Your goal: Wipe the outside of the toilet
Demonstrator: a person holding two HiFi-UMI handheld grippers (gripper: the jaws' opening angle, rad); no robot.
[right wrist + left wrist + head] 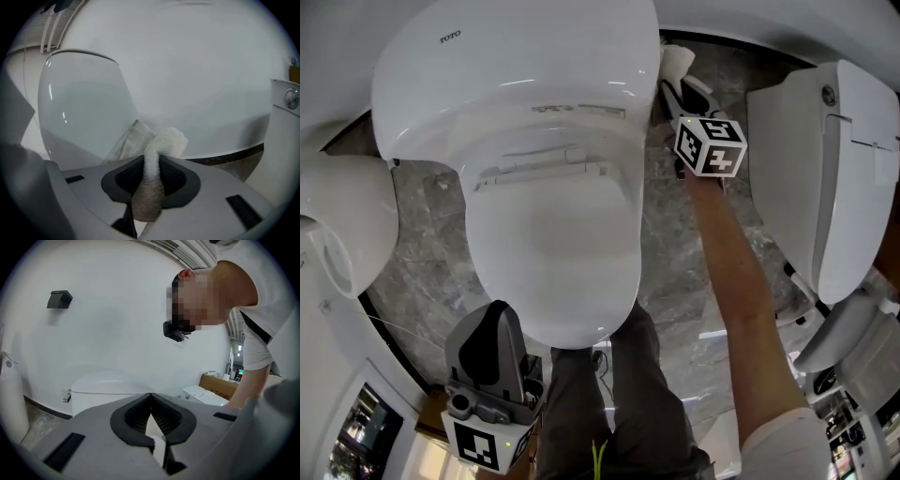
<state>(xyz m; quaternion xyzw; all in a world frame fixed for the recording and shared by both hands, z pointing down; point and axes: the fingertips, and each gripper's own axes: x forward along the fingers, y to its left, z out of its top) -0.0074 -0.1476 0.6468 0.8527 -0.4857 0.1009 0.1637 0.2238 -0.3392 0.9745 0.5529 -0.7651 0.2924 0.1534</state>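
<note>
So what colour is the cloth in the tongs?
The cloth is white, seen best in the right gripper view.

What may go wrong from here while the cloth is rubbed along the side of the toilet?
1. The right gripper pinches only a bunched strip of the cloth; rubbing against the toilet may pull it out.
2. The gap to the neighbouring fixture looks narrow, so the gripper's marker cube might knock it.
3. The shut left gripper hangs near the toilet's front and might bump it.
</note>
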